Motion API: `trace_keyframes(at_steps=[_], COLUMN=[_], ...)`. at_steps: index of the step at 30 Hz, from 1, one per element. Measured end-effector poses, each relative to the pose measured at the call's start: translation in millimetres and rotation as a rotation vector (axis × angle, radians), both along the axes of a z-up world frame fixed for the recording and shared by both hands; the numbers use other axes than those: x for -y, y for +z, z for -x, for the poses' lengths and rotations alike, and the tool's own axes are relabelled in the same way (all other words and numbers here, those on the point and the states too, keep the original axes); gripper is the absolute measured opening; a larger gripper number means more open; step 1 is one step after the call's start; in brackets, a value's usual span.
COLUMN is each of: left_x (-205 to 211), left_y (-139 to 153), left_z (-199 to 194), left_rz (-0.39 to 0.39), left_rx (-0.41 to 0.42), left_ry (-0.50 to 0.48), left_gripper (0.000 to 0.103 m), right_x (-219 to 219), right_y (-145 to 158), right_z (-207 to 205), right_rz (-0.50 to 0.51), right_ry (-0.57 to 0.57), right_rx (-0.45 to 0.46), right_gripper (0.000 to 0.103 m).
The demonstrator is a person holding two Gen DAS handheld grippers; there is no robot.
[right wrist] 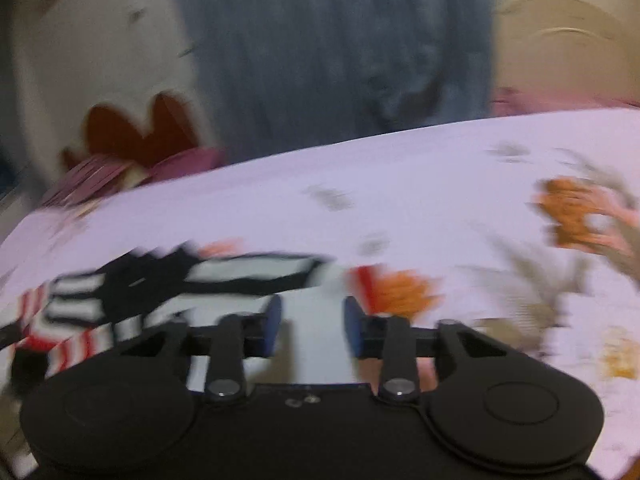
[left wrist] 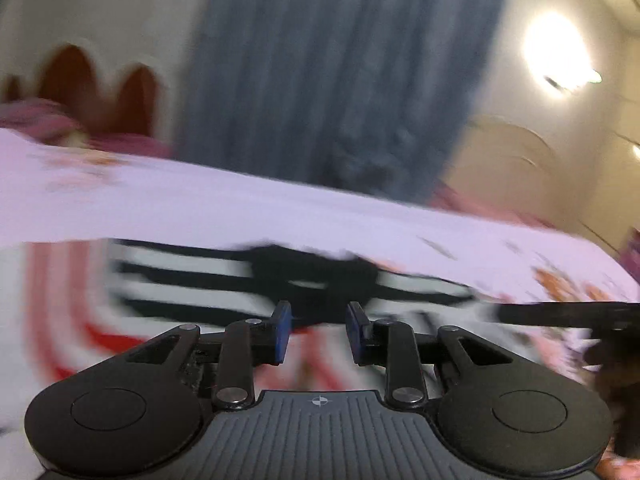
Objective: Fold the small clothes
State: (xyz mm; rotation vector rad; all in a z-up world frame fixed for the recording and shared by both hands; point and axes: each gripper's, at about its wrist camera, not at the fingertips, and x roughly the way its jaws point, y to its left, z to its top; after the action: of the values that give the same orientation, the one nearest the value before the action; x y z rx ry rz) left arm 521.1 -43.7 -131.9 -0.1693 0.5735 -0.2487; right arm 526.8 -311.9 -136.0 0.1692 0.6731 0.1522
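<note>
Clearly parted, both sets of jaws, by a narrow gap with nothing pinched between the blue pads. Left gripper low over a striped garment, black and white bands ahead of the fingertips, red and white bands off to the left and beneath. Right gripper likewise slightly apart, above a pale patch of cloth, red-and-white stripes to its left and the black-and-white part further ahead on the left. Garment spread on a bed under a pale lilac sheet with orange and grey flower prints. At the right edge of the left view, a dark bar, probably part of the other gripper, too smeared to be sure. Beyond the bed, a grey-blue curtain, a cream wall, a bright lamp. Heavy motion blur throughout.
</note>
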Motion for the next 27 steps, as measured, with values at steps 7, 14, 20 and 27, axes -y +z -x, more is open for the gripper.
trace_keyframes(at_steps=[7, 14, 20, 27], left_x=[50.5, 14.2, 13.6, -22.6], left_y=[-30.9, -33.4, -13.7, -33.8], left_z=[-41.7, -31.5, -2.1, 40.1], left_rz=[-0.098, -0.132, -0.151, -0.192], left_rx=[-0.112, -0.115, -0.081, -0.116], left_ry=[-0.051, -0.001, -0.014, -0.006], left_gripper=[0.031, 0.031, 0.031, 0.031], right_x=[-18.0, 34.5, 20.2, -2.8], right_y=[-5.9, -5.3, 17.9, -2.2], right_z=[-24.6, -21.2, 16.6, 94.6], right_rz=[0.024, 0.091, 0.098, 0.140], right_ry=[0.076, -0.089, -0.063, -0.039], right_rx=[-0.069, -0.105, -0.089, -0.169], right_gripper=[0.023, 0.014, 0.012, 0.007])
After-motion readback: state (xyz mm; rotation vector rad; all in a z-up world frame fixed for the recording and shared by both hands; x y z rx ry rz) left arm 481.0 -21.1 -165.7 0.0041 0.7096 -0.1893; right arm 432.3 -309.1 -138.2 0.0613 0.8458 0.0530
